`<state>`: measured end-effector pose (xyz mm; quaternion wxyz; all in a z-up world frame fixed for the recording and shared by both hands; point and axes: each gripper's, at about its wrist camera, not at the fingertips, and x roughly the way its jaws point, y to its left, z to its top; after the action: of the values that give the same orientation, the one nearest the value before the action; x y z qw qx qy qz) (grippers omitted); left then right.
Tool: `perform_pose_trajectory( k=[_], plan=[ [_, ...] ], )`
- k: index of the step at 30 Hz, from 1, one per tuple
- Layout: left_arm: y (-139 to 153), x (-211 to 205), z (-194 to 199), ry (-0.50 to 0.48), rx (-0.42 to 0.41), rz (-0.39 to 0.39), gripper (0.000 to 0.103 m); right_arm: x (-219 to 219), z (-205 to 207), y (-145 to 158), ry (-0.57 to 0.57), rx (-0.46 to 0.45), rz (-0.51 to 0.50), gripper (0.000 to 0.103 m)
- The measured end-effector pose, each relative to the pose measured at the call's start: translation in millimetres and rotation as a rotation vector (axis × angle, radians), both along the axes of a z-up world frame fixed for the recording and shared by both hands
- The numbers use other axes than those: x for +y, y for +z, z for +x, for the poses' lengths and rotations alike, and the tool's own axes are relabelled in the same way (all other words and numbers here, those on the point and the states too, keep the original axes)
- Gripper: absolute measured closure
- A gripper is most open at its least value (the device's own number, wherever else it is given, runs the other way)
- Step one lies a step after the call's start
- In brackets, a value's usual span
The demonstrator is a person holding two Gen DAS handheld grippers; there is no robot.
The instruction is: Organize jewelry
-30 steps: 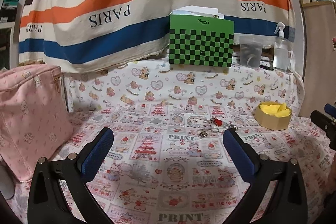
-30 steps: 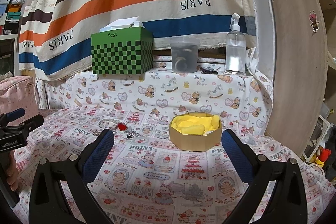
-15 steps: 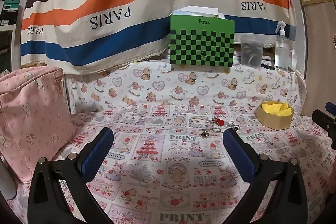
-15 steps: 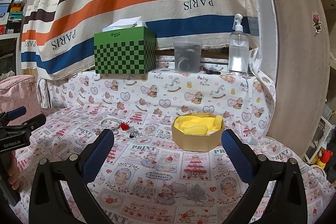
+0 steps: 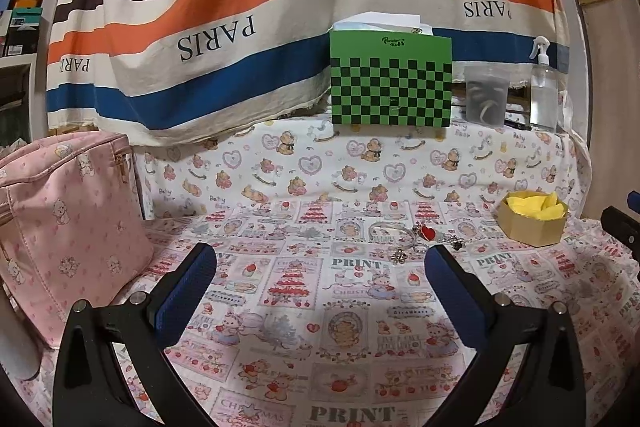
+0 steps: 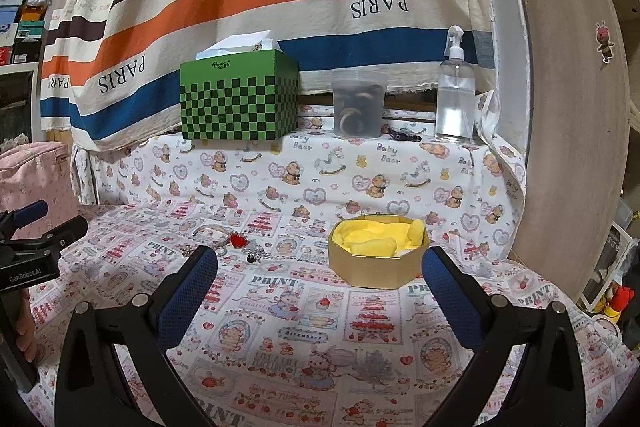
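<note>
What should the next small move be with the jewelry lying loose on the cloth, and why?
Probably ease the right gripper forward and left toward the red heart charm. Both grippers have open jaws holding nothing, the left gripper included, and the jewelry lies on the printed cloth beside the yellow-lined octagonal box, none visibly inside.

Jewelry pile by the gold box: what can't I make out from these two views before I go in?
- Jewelry pile: too small in both views to count pieces; only the red heart charm and bangle read clearly.
- Gold box: yellow lining hides its floor.
- Frosted container on the ledge: contents blurred.
- Pink bag: cut off by the left wrist view's edge.
</note>
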<state>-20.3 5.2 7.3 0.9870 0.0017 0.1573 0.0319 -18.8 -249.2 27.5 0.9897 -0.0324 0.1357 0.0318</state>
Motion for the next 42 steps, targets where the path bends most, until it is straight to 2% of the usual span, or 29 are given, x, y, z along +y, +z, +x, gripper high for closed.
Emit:
perform_pose_trajectory(
  k=[42],
  plan=[
    [-1.6,2.9,2.9,0.015,0.011,-0.009,0.0,-1.7,2.6,-2.0,-0.001,0.016,0.002,0.0]
  ],
)
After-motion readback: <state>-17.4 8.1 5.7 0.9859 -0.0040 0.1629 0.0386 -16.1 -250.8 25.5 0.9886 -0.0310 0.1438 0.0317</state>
